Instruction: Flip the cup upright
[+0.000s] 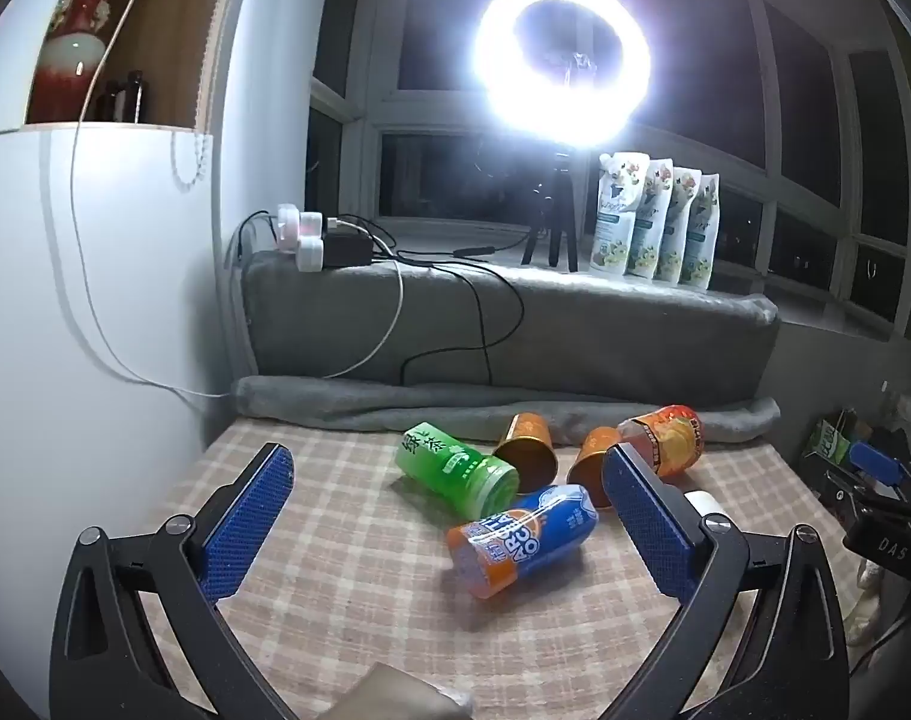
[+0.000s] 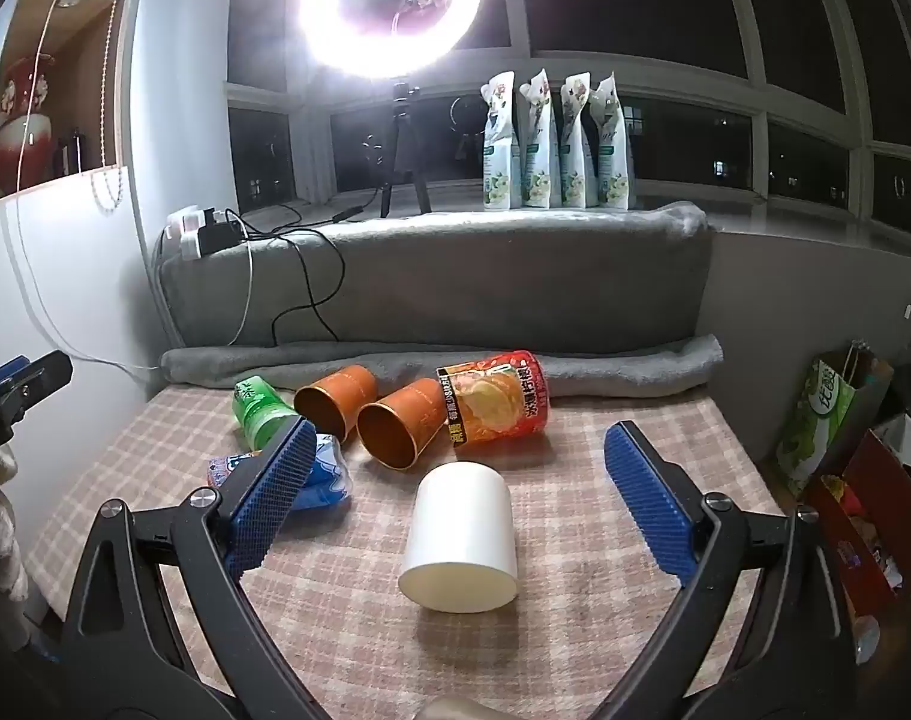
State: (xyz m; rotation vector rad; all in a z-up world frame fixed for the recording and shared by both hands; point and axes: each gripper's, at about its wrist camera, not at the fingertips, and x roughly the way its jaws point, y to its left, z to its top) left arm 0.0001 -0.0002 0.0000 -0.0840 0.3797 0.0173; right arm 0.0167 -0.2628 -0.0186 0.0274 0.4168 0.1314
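Observation:
Several cups lie on their sides on the checked tablecloth. A white cup lies between the open fingers of my right gripper, its base toward me; in the left wrist view only a sliver of it shows. Two orange cups lie mouth toward me, beside a red-orange printed cup. A blue-orange cup and a green cup lie ahead of my open, empty left gripper.
A grey rolled towel and a grey cushion bound the table's far edge. A ring light on a tripod, several pouches and a power strip with cables stand on the sill. Bags stand at the right.

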